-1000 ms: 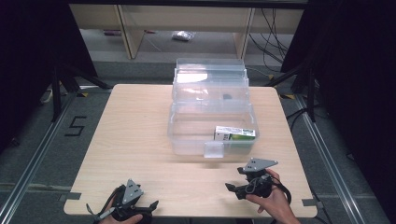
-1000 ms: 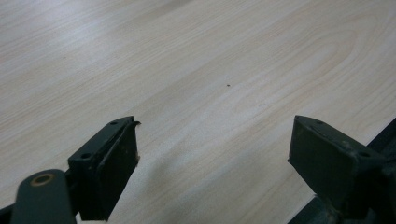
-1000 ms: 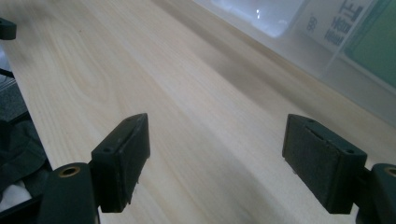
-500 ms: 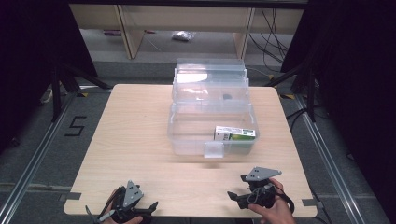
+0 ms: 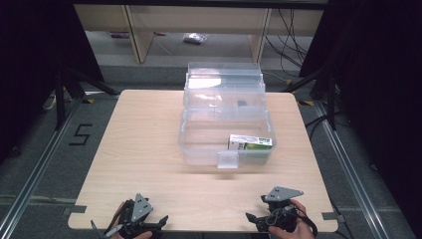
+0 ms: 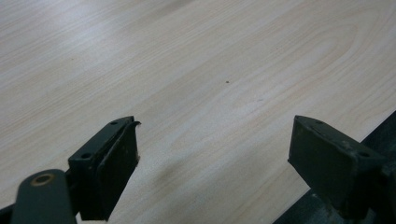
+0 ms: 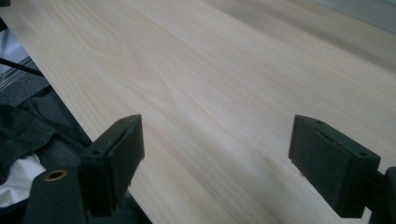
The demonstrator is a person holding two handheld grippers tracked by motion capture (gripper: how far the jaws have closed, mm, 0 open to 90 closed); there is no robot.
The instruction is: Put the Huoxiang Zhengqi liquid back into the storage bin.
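Observation:
On the light wooden table (image 5: 149,149) stands a clear plastic box (image 5: 199,149) with its lid thrown back. A green and white carton (image 5: 250,143) lies inside at the box's front right. My left gripper (image 5: 149,224) rests at the table's front left edge, held by a hand. In the left gripper view its jaws (image 6: 215,135) stand wide apart over bare wood. My right gripper (image 5: 254,219) sits at the front right edge, pointing left. Its jaws (image 7: 217,135) have just been opening, with nothing between them.
A small clear latch tab (image 5: 228,160) sticks out from the box's front wall. Behind the table are wooden shelf legs and a plastic packet (image 5: 192,38) on the floor. A taped "5" (image 5: 79,134) marks the floor at left. Metal rails run along both sides.
My right gripper has drawn back toward the table's front edge and sunk a little. The left gripper has stayed put.

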